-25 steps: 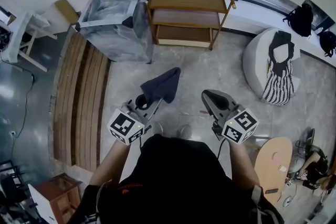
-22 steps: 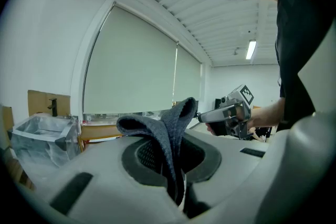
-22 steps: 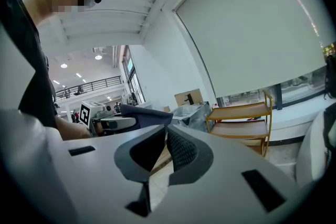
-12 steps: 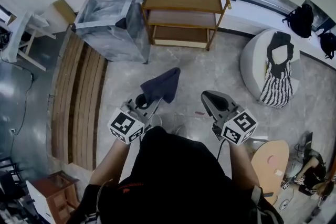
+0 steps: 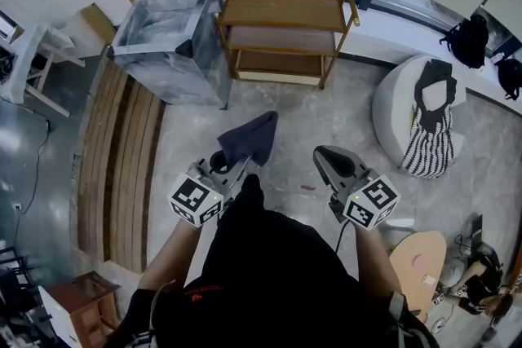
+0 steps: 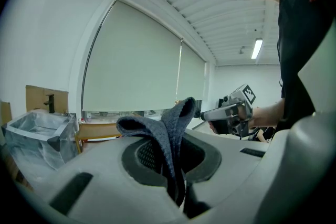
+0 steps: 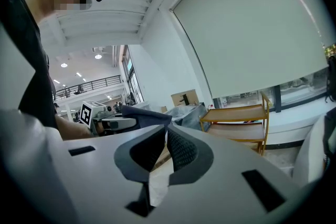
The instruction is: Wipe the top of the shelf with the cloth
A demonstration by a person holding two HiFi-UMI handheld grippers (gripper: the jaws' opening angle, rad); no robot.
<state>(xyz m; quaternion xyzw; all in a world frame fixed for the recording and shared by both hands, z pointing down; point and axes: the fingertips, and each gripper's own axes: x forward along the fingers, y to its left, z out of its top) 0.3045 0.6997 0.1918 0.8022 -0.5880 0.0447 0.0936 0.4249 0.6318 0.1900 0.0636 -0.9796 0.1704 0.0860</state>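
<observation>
A three-tier wooden shelf (image 5: pixel 285 8) stands against the window wall, well ahead of both grippers. Its tiers also show small in the left gripper view (image 6: pixel 100 130) and at the right of the right gripper view (image 7: pixel 236 113). A dark grey-blue cloth (image 5: pixel 250 137) sticks up and forward out of my left gripper (image 5: pixel 236 161), which is shut on it. In the left gripper view the cloth (image 6: pixel 168 134) is pinched between the jaws of that gripper (image 6: pixel 176 165). My right gripper (image 5: pixel 323 156) is level with it over the floor, shut with nothing in it (image 7: pixel 165 134).
A plastic-wrapped box (image 5: pixel 171 37) stands just left of the shelf. A slatted wooden bench (image 5: pixel 122 151) runs along the left. A white pouf with a striped bag (image 5: pixel 416 110) sits to the right, and a round wooden stool (image 5: pixel 416 265) is near my right arm.
The person has stepped a little closer to the shelf, so the floor and shelf slid down the head view. Both grippers keep their pose, the cloth still held.
</observation>
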